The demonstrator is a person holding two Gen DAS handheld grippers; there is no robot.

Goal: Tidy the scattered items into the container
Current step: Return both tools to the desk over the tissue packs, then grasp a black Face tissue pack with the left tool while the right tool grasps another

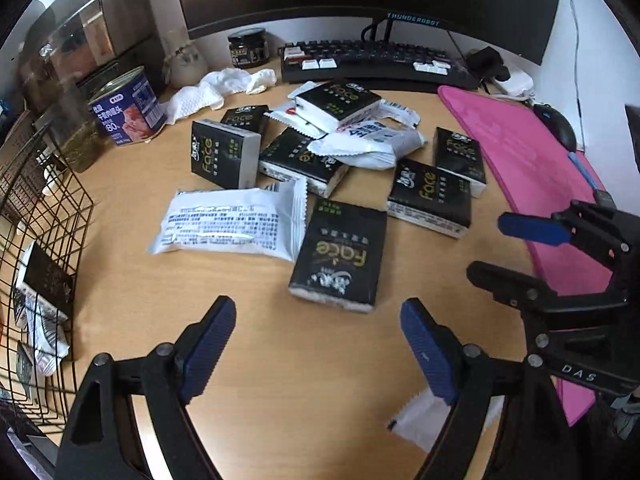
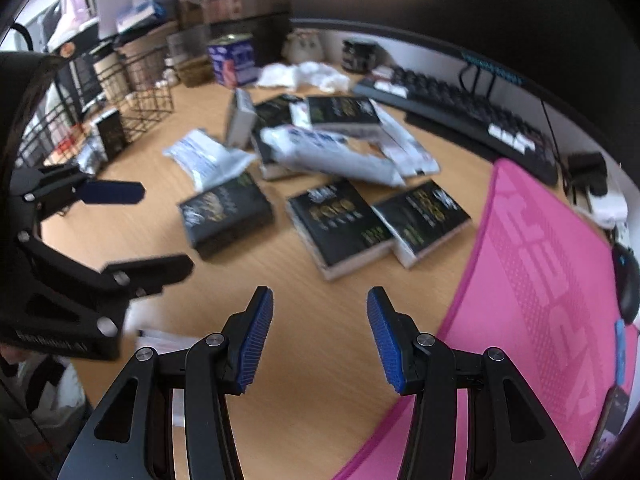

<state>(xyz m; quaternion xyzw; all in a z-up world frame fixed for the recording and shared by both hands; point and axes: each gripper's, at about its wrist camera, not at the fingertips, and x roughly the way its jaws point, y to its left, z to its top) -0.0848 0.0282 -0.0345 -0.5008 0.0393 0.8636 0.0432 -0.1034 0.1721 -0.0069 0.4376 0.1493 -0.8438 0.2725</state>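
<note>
Several black "Face" tissue packs and white snack packets lie scattered mid-desk. The nearest black pack [image 1: 338,258] lies just ahead of my left gripper [image 1: 316,344], which is open and empty above the desk. A white packet [image 1: 232,222] lies to its left. A black wire basket [image 1: 44,264] at the far left holds a black pack and a packet. My right gripper [image 2: 320,336] is open and empty over bare wood, short of two black packs [image 2: 340,228]. It also shows in the left wrist view [image 1: 520,248]. The basket shows in the right wrist view [image 2: 132,88].
A pink mat [image 1: 532,184] covers the desk's right side, with a mouse [image 1: 560,124] beyond it. A keyboard [image 1: 372,60] and monitor stand at the back. A blue can [image 1: 128,108], a dark jar [image 1: 248,48] and crumpled white tissue [image 1: 216,88] sit at the back left.
</note>
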